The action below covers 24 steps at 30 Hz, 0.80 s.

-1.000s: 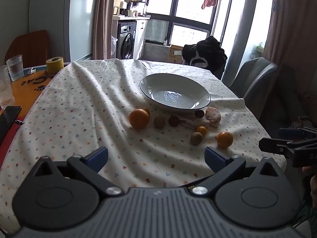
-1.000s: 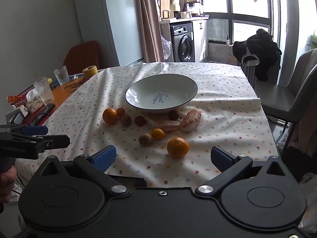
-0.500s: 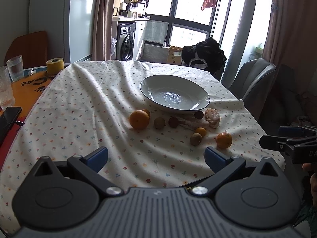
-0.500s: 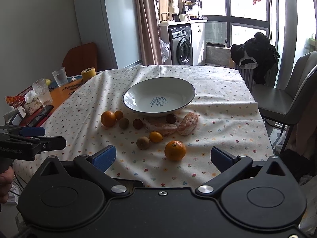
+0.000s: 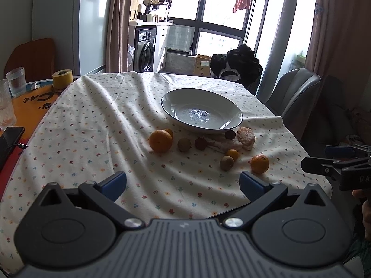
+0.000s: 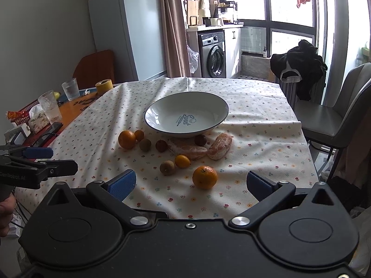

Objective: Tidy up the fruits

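Left gripper [image 5: 183,181]: we log its blue-padded jaws wide apart, empty, hovering over the table's near edge. Right gripper [image 6: 191,183]: likewise spread wide, holding nothing, at the same edge.

Fruit, all on the flowered tablecloth [image 6: 255,125], outside the bowl [image 6: 186,118]: near orange [image 6: 204,177] closest to our right jaws; a second orange [image 6: 126,139] well to its left; peeled segments [image 6: 219,148] just before the glossy round white bowl, mid-table. Small brown and dark fruits lie between.

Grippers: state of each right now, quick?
Left gripper: open, holding nothing, short of the fruit.
Right gripper: open, holding nothing, the nearest orange lies just ahead between its fingers.
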### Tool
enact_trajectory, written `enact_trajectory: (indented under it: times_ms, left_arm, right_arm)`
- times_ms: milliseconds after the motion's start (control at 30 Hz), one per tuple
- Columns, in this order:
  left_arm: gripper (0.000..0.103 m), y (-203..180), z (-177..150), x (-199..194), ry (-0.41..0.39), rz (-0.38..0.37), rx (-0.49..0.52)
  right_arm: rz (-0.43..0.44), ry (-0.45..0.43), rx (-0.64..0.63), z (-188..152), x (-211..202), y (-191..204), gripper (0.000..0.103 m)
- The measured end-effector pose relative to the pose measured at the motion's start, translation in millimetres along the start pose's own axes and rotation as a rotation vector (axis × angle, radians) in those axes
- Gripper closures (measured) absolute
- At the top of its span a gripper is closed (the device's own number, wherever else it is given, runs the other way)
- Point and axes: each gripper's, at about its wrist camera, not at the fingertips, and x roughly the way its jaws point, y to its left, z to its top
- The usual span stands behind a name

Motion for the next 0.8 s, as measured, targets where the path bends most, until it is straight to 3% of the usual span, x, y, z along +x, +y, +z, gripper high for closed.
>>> enact_trajectory:
  times_ms: [800]
  left_arm:
    - [0.001, -2.3, 3.9, -5.3, -0.021, 0.009, 0.021]
  right_arm:
    - [0.003, -0.011, -0.036, -0.5, -3.8, 4.4, 0.000]
